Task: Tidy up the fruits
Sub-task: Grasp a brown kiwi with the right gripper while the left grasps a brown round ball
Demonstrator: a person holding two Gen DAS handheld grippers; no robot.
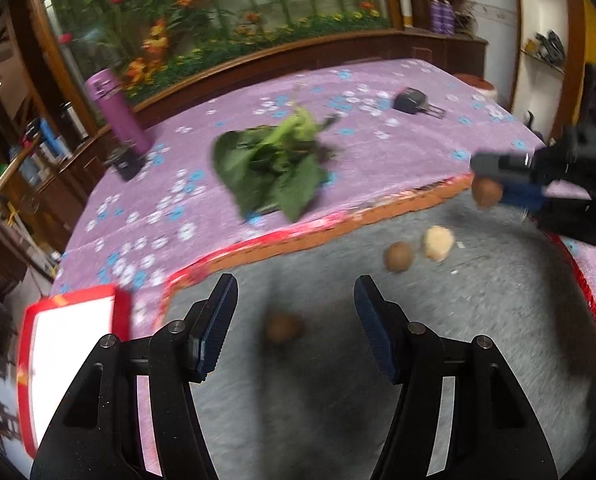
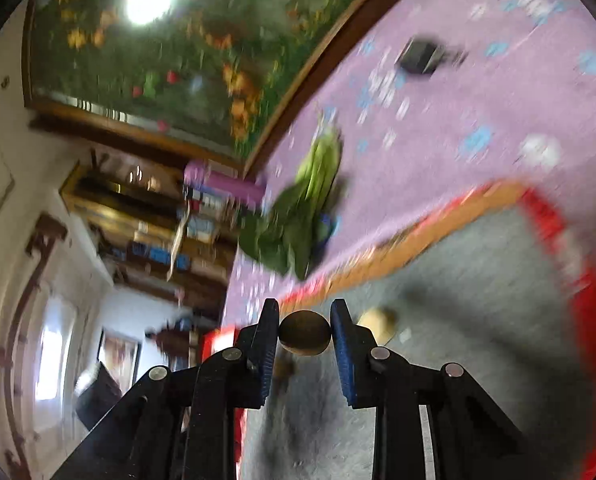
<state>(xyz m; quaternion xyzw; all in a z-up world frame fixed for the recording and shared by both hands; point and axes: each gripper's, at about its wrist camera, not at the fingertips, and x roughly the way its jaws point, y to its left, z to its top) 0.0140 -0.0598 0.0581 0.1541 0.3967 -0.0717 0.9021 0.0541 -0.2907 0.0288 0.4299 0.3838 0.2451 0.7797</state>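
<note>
My right gripper (image 2: 304, 320) is shut on a small brown round fruit (image 2: 304, 333), held tilted above the grey mat (image 2: 478, 300); in the left wrist view the same gripper (image 1: 494, 184) and fruit (image 1: 486, 193) show at the right. My left gripper (image 1: 294, 300) is open and empty above the mat (image 1: 378, 360), with a blurred brown fruit (image 1: 283, 327) lying between its fingers. Another brown fruit (image 1: 398, 256) and a pale yellowish piece (image 1: 439, 242) lie further right on the mat.
A bunch of green leaves (image 1: 276, 168) lies on the purple flowered cloth (image 1: 178, 184) beyond the mat. A purple bottle (image 1: 116, 112) stands at far left, a dark gadget (image 1: 412, 102) at the back, and a red-rimmed white tray (image 1: 70, 344) at near left.
</note>
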